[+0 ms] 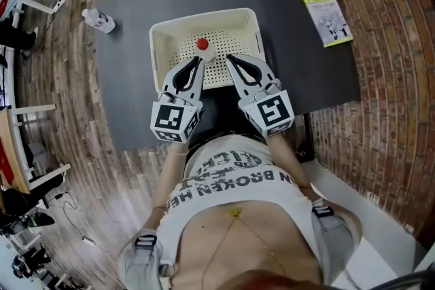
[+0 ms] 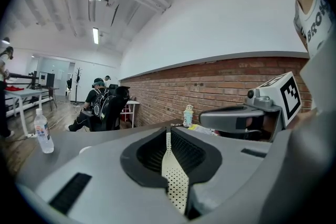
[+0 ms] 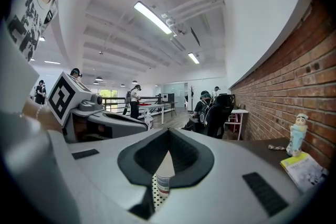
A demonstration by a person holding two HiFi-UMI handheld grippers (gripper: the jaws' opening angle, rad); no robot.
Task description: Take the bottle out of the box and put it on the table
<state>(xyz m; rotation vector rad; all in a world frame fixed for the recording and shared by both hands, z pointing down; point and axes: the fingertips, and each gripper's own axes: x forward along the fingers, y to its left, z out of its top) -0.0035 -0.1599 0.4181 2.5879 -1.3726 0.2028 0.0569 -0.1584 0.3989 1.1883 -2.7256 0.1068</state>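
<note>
Head view: the red-capped bottle is still standing in the white perforated box on the table. Your left hand-held gripper and right hand-held gripper flank it, looks like to reach in. Left gripper view: jaws closed, empty. Right gripper view: closed too, bottle just past the tips.

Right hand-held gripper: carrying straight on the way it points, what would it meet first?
Probably the red-capped bottle in the white box, just beyond the right hand-held gripper; depth is unclear.
</note>
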